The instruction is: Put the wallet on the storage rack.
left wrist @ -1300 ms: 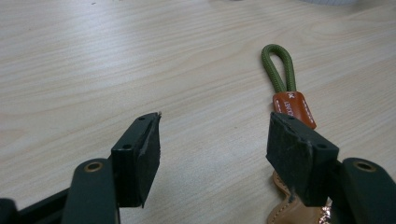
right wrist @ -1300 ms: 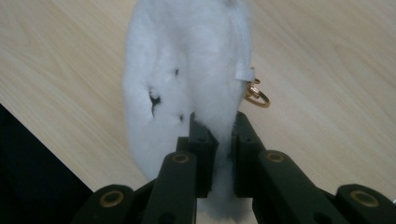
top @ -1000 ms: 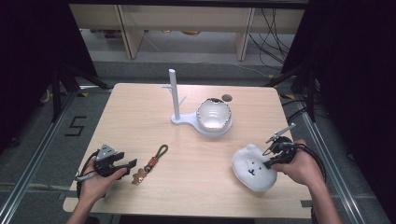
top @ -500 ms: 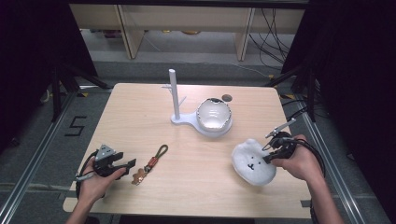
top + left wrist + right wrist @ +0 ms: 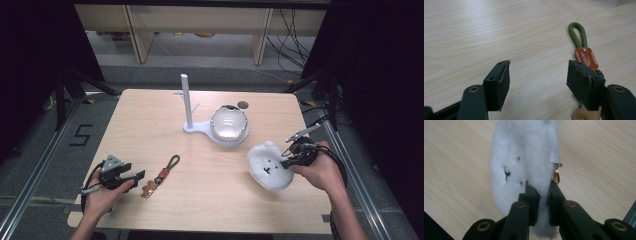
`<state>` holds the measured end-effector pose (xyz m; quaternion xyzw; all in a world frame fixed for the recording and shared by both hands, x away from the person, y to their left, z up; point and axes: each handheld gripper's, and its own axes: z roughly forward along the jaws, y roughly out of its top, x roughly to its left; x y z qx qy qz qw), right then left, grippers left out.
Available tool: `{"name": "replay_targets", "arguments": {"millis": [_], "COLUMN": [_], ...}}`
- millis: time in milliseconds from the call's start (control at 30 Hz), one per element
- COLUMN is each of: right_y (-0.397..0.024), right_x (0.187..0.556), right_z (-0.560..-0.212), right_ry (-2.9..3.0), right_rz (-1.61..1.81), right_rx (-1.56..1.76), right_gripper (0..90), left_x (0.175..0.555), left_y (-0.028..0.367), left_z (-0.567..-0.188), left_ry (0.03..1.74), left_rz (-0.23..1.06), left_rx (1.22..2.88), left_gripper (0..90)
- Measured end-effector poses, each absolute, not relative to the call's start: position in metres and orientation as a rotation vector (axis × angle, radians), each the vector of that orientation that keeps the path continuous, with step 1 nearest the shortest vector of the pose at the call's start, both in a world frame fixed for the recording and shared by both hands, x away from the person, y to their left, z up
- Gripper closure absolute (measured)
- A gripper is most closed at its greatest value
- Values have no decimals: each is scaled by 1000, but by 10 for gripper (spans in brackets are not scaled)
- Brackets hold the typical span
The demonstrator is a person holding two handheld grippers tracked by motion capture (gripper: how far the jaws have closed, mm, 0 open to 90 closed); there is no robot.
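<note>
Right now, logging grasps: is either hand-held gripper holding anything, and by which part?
The right hand-held gripper pinches the white fluffy plush pouch by its edge beside the zipper; the left hand-held gripper is open, holding nothing.

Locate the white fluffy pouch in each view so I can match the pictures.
High view: white fluffy pouch at the table's right, clamped by the right tool.
Right gripper view: centre, pouch rising between the shut jaws.
Left gripper view: not in it.
Shared landmark: the pale wooden table.
</note>
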<state>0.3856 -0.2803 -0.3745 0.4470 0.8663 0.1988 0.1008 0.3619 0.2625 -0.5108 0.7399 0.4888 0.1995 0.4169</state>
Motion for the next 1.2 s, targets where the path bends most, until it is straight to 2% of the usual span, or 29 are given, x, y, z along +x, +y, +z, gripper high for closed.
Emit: {"name": "replay_targets", "arguments": {"millis": [1200], "right_y": [-276], "right_x": [397], "right_z": [-368], "right_ry": [2443], "right_rz": [716], "right_rx": [1292], "right_gripper": [820], "left_x": [362], "left_y": [264], "left_z": [-511], "left_ry": [1228], "left_rz": [501], "left_rx": [1856], "left_gripper": [343]}}
